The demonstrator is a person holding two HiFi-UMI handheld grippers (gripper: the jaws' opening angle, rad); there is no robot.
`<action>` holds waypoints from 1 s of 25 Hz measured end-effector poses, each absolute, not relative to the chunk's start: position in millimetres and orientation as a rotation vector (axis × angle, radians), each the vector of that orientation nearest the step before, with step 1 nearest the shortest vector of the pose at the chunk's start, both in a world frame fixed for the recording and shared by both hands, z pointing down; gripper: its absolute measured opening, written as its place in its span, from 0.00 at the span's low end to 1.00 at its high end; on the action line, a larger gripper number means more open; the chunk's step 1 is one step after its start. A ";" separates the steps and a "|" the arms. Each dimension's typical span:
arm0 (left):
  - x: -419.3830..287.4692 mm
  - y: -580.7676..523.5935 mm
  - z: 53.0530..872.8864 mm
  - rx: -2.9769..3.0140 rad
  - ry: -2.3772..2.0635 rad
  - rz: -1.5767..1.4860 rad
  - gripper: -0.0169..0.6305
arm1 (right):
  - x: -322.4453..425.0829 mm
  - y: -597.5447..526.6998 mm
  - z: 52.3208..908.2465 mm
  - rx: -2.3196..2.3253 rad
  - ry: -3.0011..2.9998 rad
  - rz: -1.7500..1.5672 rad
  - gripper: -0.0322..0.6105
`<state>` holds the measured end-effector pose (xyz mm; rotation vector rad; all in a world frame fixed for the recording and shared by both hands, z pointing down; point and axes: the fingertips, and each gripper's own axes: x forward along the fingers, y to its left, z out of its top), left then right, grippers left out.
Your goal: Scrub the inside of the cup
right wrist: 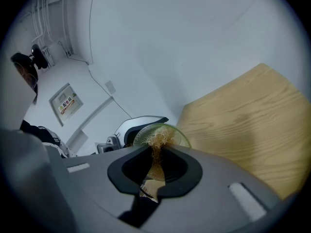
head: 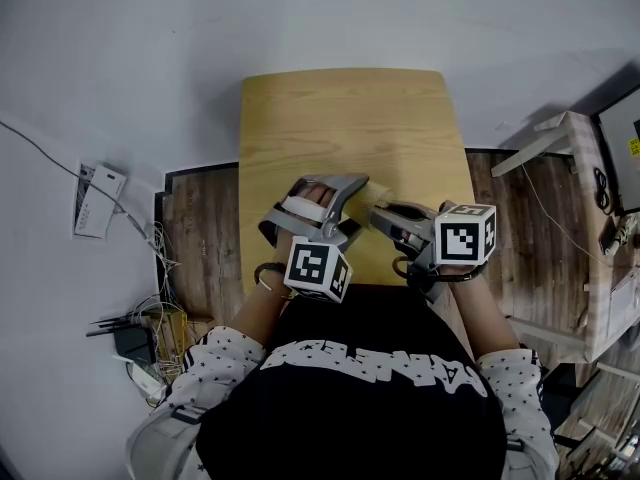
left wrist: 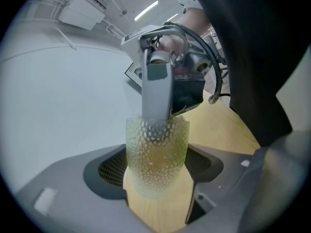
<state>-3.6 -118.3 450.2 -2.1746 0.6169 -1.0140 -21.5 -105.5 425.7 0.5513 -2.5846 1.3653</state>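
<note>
A clear dimpled glass cup [left wrist: 156, 159] sits clamped between the jaws of my left gripper [left wrist: 156, 181], which is shut on it. The cup is tilted with its mouth toward my right gripper [right wrist: 156, 165]. That gripper is shut on a tuft of brown fibrous scrubber [right wrist: 158, 147], whose tip reaches into the cup's mouth [right wrist: 163, 132]. In the left gripper view, one grey finger [left wrist: 156, 93] of the right gripper enters the cup's rim. In the head view both grippers [head: 350, 196] [head: 385, 216] meet over the near part of the wooden table [head: 350, 118], and the cup [head: 376, 194] is only faintly visible.
The small table stands against a white wall. On the floor to the left lie cables and a power strip [head: 140, 343] and a white leaflet [head: 97, 200]. Light wooden furniture [head: 560, 143] stands to the right.
</note>
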 end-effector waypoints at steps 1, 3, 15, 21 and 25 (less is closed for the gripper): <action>-4.9 -119.0 450.5 -2.188 0.631 -1.011 0.59 | -20.2 -105.5 424.5 0.555 -2.589 1.348 0.13; -7.8 -120.5 451.5 -2.222 0.655 -1.005 0.58 | -17.2 -105.5 421.6 0.563 -2.594 1.322 0.14; -15.4 -134.1 462.0 -2.341 0.733 -0.987 0.59 | 7.7 -105.8 412.5 0.653 -2.608 1.235 0.14; -14.4 -142.5 473.8 -2.416 0.758 -0.977 0.59 | 27.1 -108.7 409.8 0.729 -2.605 1.262 0.14; -8.2 -145.8 481.0 -2.448 0.753 -0.974 0.59 | 42.1 -111.8 409.4 0.798 -2.606 1.261 0.14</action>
